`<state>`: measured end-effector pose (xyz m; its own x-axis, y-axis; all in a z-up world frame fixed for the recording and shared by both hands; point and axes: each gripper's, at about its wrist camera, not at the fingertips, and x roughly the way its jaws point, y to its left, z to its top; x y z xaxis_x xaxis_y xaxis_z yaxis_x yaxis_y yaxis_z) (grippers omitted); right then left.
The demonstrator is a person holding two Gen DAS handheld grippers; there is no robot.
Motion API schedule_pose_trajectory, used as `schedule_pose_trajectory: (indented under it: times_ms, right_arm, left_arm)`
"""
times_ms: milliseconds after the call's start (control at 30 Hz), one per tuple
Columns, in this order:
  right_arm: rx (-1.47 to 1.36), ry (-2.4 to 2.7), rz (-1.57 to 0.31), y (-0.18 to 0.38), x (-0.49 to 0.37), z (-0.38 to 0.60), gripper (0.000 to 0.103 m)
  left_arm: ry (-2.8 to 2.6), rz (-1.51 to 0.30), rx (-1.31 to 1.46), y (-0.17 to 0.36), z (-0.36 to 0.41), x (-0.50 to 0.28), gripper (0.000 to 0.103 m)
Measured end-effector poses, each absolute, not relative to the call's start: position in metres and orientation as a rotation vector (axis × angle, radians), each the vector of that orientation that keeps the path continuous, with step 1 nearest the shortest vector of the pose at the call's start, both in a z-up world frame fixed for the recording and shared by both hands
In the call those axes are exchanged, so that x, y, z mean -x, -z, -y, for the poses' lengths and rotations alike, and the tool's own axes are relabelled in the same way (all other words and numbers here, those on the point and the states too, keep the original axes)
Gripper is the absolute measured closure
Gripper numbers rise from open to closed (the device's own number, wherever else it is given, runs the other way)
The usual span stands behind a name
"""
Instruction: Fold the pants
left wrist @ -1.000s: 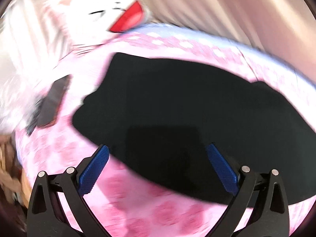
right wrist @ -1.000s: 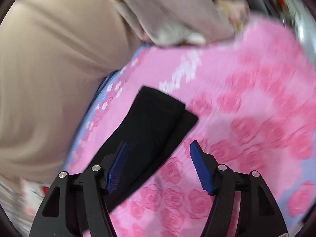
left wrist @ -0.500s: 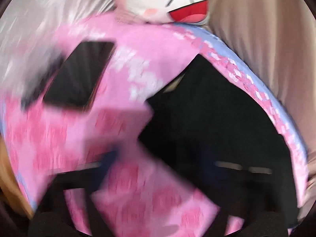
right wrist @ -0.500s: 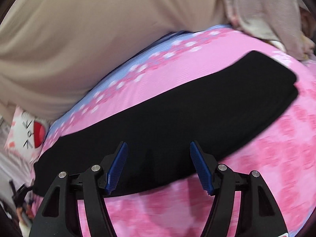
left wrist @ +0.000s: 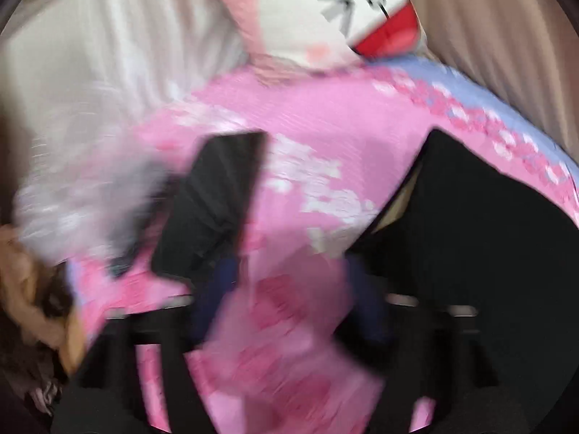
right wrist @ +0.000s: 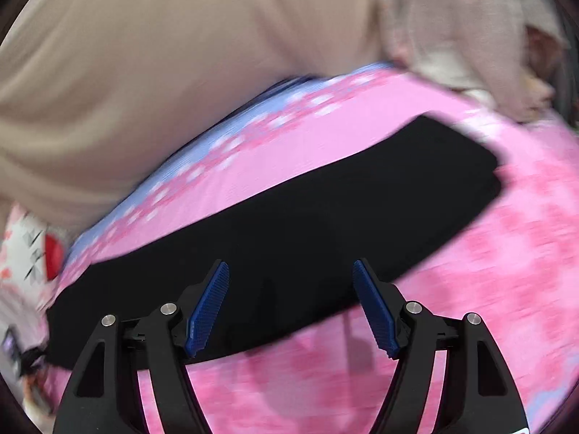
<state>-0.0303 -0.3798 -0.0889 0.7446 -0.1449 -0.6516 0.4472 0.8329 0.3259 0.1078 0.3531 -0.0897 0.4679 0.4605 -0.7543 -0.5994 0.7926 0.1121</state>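
Across the pink bedspread [right wrist: 470, 289] the black pants [right wrist: 307, 224] lie flat as one long band, running along the spread's blue-trimmed far edge from near the cartoon pillow [right wrist: 32, 249] at one end to the other end, where a pale crumpled cloth [right wrist: 463, 29] lies. Beige curtain [right wrist: 163, 54] hangs behind that edge.

Right gripper [right wrist: 289, 300] hovers over the pants' near edge, its blue pads [right wrist: 208, 311] well apart and gripping nothing.

Left gripper [left wrist: 289, 307] is badly smeared by blur; its blue fingers [left wrist: 217, 289] show with pink spread between them, but whether they pinch anything cannot be told. Its view shows the waist end of the pants [left wrist: 470, 235] to the right, a light lining visible at the opening. A dark phone [left wrist: 213, 206] lies on the spread well apart from the pants, near the pillow [left wrist: 343, 14] and white bedding [left wrist: 108, 72].
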Motion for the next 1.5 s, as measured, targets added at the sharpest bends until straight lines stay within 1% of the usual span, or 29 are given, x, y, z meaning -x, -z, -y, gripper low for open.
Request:
schedule_pose_trajectory:
  times_ms: [100,167,200,233,267,300,367,433,467,500,533,633,667,700,767,800,833,867,900,1167,1233,1267,1300,1367,1433,1500]
  right_arm:
    - [-0.517,0.494,-0.630,0.086,0.054,0.439,0.033]
    - [-0.537,0.549,-0.640,0.088,0.060,0.471,0.033]
    - [-0.534,0.559,-0.646,0.088,0.059,0.483,0.033]
    - [-0.516,0.561,-0.651,0.087,0.054,0.496,0.033]
    - [-0.500,0.552,-0.656,0.085,0.048,0.503,0.031]
    - [-0.480,0.526,-0.665,0.084,0.038,0.512,0.025]
    - [-0.450,0.475,-0.681,0.083,0.018,0.525,0.022]
    - [-0.400,0.488,-0.718,0.084,-0.003,0.535,0.022]
    - [-0.357,0.534,-0.743,0.090,-0.013,0.542,0.033]
    - [-0.343,0.525,-0.768,0.095,-0.019,0.547,0.092]
    - [-0.384,0.449,-0.807,0.103,-0.025,0.551,0.097]
    - [-0.393,0.441,-0.763,0.099,-0.014,0.552,0.098]
    - [-0.388,0.445,-0.769,0.101,-0.012,0.554,0.093]
    - [-0.393,0.454,-0.778,0.103,-0.010,0.557,0.080]
    - [-0.437,0.457,-0.749,0.101,0.006,0.558,0.072]
    - [-0.449,0.449,-0.723,0.097,0.018,0.556,0.060]
    - [-0.456,0.442,-0.690,0.093,0.032,0.552,0.052]
    - [-0.455,0.443,-0.677,0.091,0.041,0.550,0.040]
    - [-0.453,0.447,-0.673,0.090,0.051,0.545,0.039]
    - [-0.367,0.445,-0.820,0.113,0.050,0.537,0.041]
    - [-0.385,0.406,-0.838,0.118,0.045,0.540,0.050]
    - [-0.377,0.403,-0.842,0.119,0.042,0.542,0.072]
    - [-0.373,0.395,-0.852,0.120,0.037,0.544,0.085]
    - [-0.379,0.375,-0.863,0.118,0.029,0.545,0.091]
    - [-0.308,0.411,-0.830,0.104,0.030,0.533,0.091]
    - [-0.329,0.436,-0.798,0.100,0.037,0.538,0.093]
  left_arm:
    - [-0.646,-0.772,0.089,0.063,-0.322,-0.087,0.021]
    - [-0.582,-0.734,0.049,0.045,-0.292,-0.083,0.012]
    - [-0.534,-0.716,0.041,0.037,-0.273,-0.084,0.006]
    - [-0.485,-0.705,0.031,0.030,-0.252,-0.085,0.006]
    - [-0.447,-0.705,0.020,0.027,-0.236,-0.085,0.006]
    - [-0.395,-0.710,0.001,0.025,-0.213,-0.088,0.005]
    - [-0.313,-0.725,-0.042,0.028,-0.167,-0.095,0.005]
    - [-0.257,-0.739,-0.072,0.032,-0.133,-0.099,0.005]
    - [-0.222,-0.754,-0.096,0.037,-0.111,-0.100,0.005]
    - [-0.200,-0.766,-0.118,0.042,-0.096,-0.100,0.005]
    - [-0.181,-0.778,-0.142,0.045,-0.080,-0.098,0.005]
    - [-0.136,-0.802,-0.234,0.061,-0.043,-0.093,0.005]
    - [-0.130,-0.808,-0.266,0.067,-0.031,-0.094,0.005]
    - [-0.127,-0.811,-0.281,0.070,-0.024,-0.096,0.005]
    - [-0.115,-0.815,-0.291,0.074,-0.012,-0.095,0.005]
    - [-0.108,-0.816,-0.290,0.075,-0.007,-0.094,0.005]
    - [-0.101,-0.815,-0.286,0.076,-0.005,-0.093,0.005]
    - [-0.090,-0.810,-0.282,0.078,-0.001,-0.093,0.005]
    - [-0.087,-0.806,-0.281,0.079,0.003,-0.091,0.005]
    - [-0.097,-0.825,-0.270,0.100,0.012,-0.091,0.005]
    - [-0.099,-0.816,-0.252,0.102,0.007,-0.088,0.005]
    - [-0.099,-0.814,-0.238,0.103,0.004,-0.087,0.005]
    - [-0.097,-0.821,-0.223,0.103,0.001,-0.087,0.005]
    - [-0.097,-0.824,-0.194,0.101,-0.003,-0.087,0.005]
    - [-0.101,-0.815,-0.193,0.097,-0.005,-0.085,0.005]
    - [-0.097,-0.796,-0.203,0.093,-0.005,-0.081,0.005]
